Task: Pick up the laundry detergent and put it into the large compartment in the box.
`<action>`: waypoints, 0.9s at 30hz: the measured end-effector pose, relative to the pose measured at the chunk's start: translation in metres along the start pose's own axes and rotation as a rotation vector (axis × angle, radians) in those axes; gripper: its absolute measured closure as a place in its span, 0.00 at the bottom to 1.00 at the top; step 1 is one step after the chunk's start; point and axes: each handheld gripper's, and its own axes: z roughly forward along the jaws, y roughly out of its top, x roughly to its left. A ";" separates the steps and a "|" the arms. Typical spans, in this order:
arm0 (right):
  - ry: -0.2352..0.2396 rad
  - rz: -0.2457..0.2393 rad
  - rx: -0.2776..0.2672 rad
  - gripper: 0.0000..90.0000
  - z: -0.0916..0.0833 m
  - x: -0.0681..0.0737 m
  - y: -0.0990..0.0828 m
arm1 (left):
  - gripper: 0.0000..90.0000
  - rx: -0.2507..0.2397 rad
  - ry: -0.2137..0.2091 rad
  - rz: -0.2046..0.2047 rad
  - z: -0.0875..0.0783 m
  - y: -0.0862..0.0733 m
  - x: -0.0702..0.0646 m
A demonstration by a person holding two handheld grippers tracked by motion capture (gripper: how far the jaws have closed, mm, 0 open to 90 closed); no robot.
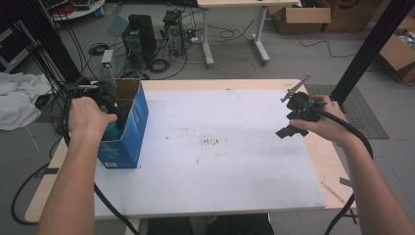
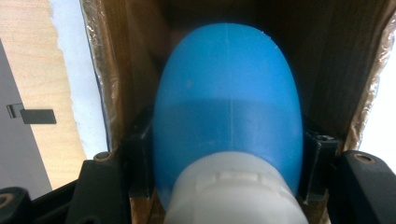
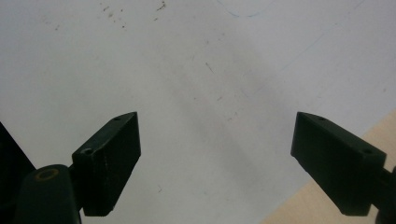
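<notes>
Gripping a blue bottle [image 2: 226, 102] by its sides, the left gripper [image 2: 226, 163] is reaching down inside the blue cardboard box [image 1: 128, 128] at the table's left edge, probably packing the bottle away. Smooth and rounded, the bottle is showing a faint seam and a white cap [image 2: 233, 191] nearest the camera. The right gripper [image 3: 215, 163] is hovering with jaws wide and empty over the white mat [image 1: 215, 166], seemingly waiting.

Box [image 1: 128, 128] interior: the blue bottle [image 2: 226, 107] takes nearly the full width between the cardboard walls. White worktop [image 1: 220, 161] between box and right claw [image 1: 288, 120] lies open.
</notes>
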 end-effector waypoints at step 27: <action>0.005 -0.007 -0.001 0.18 0.000 0.003 0.001 | 0.42 -0.007 0.000 0.015 0.009 -0.002 -0.002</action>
